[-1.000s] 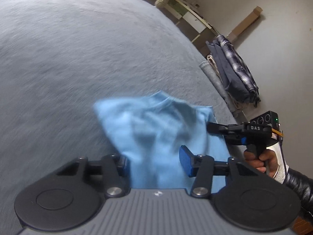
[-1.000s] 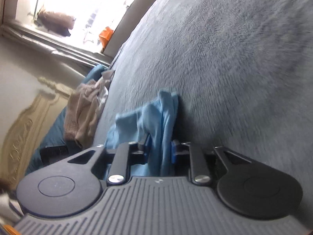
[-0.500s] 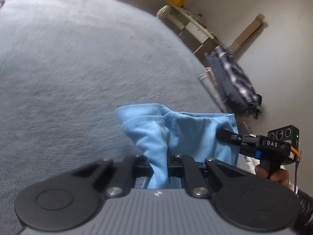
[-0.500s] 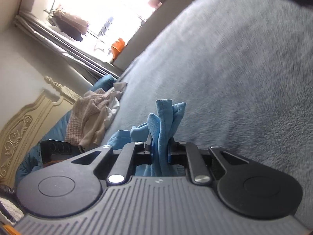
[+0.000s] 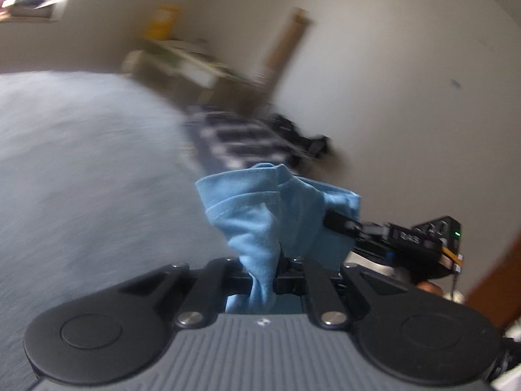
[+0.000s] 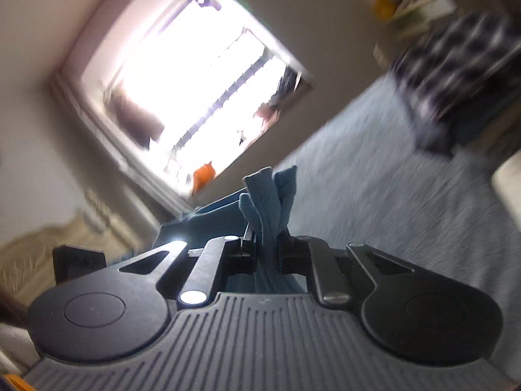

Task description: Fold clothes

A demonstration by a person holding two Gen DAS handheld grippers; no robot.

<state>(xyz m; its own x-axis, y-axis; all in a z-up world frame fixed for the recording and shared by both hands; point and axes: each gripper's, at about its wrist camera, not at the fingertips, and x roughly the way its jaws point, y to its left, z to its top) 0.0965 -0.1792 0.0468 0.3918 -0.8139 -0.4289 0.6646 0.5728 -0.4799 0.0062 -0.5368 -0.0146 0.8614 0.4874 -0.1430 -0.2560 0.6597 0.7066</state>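
Note:
A light blue garment [image 5: 260, 208] hangs bunched between both grippers, lifted off the grey bed [image 5: 81, 169]. My left gripper [image 5: 263, 270] is shut on one edge of it. My right gripper [image 6: 265, 247] is shut on another bunched edge [image 6: 270, 195], which sticks up past the fingers. The right gripper also shows in the left wrist view [image 5: 338, 221], to the right, gripping the cloth's far side. Most of the garment hangs below the grippers, out of sight.
A dark plaid garment [image 5: 241, 140] lies at the bed's far edge, also in the right wrist view [image 6: 456, 65]. A desk [image 5: 195, 62] stands by the wall. A bright window [image 6: 195, 81] and a carved headboard [image 6: 49, 254] show at left.
Both grippers have lifted and tilted upward with the blue garment; the left gripper closed on it a second ago. The views now show walls and window instead of mostly bed.

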